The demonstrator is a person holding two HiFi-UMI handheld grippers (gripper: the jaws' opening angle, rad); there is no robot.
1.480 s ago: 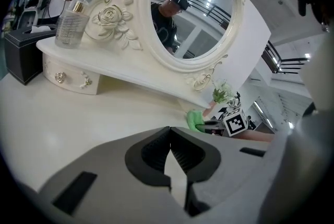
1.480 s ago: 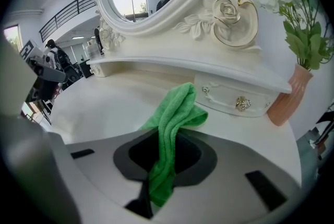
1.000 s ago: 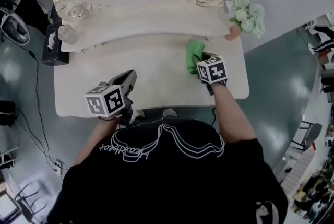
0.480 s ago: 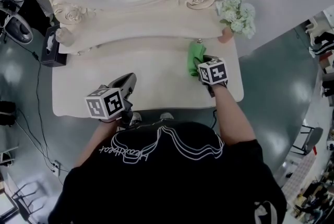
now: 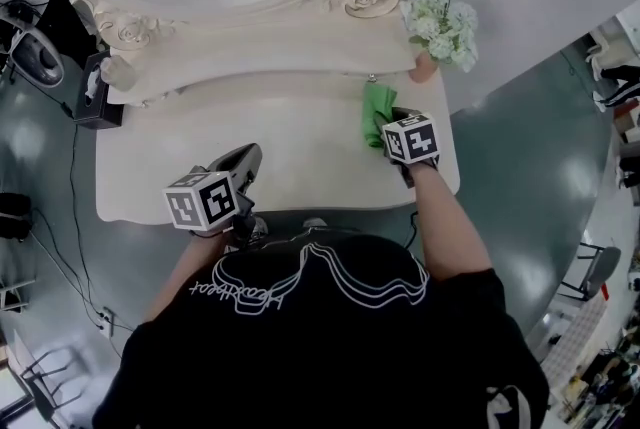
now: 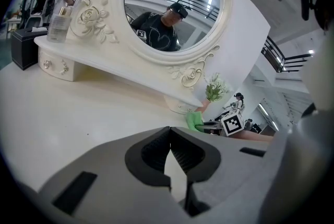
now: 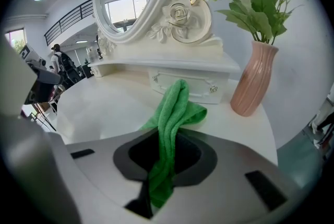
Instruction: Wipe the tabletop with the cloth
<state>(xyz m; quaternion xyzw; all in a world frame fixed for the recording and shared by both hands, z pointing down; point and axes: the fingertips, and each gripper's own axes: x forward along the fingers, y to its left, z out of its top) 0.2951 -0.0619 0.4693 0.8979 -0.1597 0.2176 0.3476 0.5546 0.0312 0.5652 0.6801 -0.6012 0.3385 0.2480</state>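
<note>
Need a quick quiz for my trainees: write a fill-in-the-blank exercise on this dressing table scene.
1. The right gripper is shut on a cloth whose colour is ____.
2. The vase holding the flowers is ____ in colour.
3. The left gripper has its jaws together, and between them there is ____.
4. The oval thing in the carved frame behind the tabletop is a ____.

Missing words: green; pink; nothing; mirror.

I see the cloth (image 7: 172, 108) as soft, nubby green fabric. The tabletop (image 5: 290, 142) looks smooth, cream, faintly satin. Far right, the vase (image 7: 252, 79) is matt pink, ribbed. The floor (image 5: 530, 152) shines glossy.
</note>
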